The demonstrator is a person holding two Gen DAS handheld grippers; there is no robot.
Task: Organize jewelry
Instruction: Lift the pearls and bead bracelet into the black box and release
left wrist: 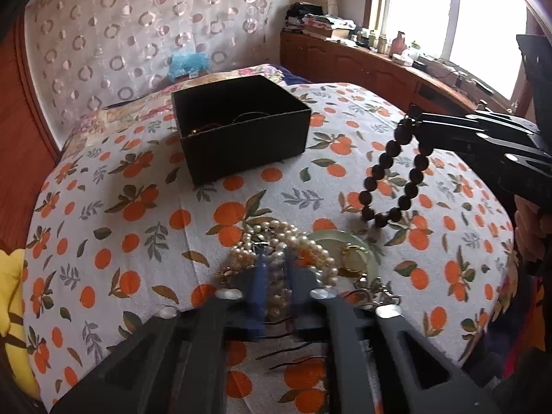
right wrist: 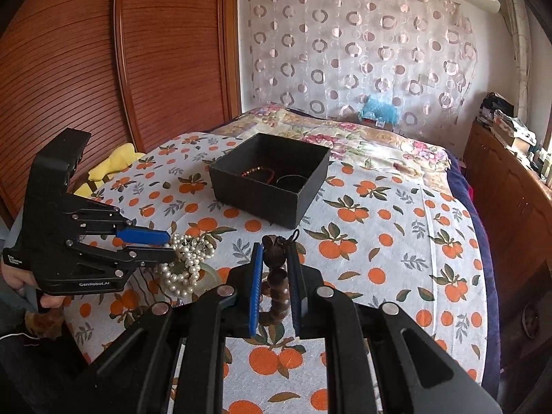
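Right gripper, with its blue-padded black fingers clamped on a bracelet of dark brown round wooden beads, is seen from the left wrist camera holding the loop in the air above the bed, to the right of the box. From the right wrist camera the same beads are shown pinched between the two fingers, with a small dark cord knot at the top.

Left gripper is held low over a heap of cream pearl necklaces; its jaws are narrowly apart, with pearls between the finger ends, but a firm grip on them cannot be told. In the left wrist view the pearls are seen lying beside a pale green round dish that carries a gold-coloured ring.

An open black rectangular cardboard box is set farther back on the white bedspread printed with oranges and leaves. Inside it a reddish bead bracelet and a dark thin bangle are visible.

A yellow cloth lies at the bed's left edge.
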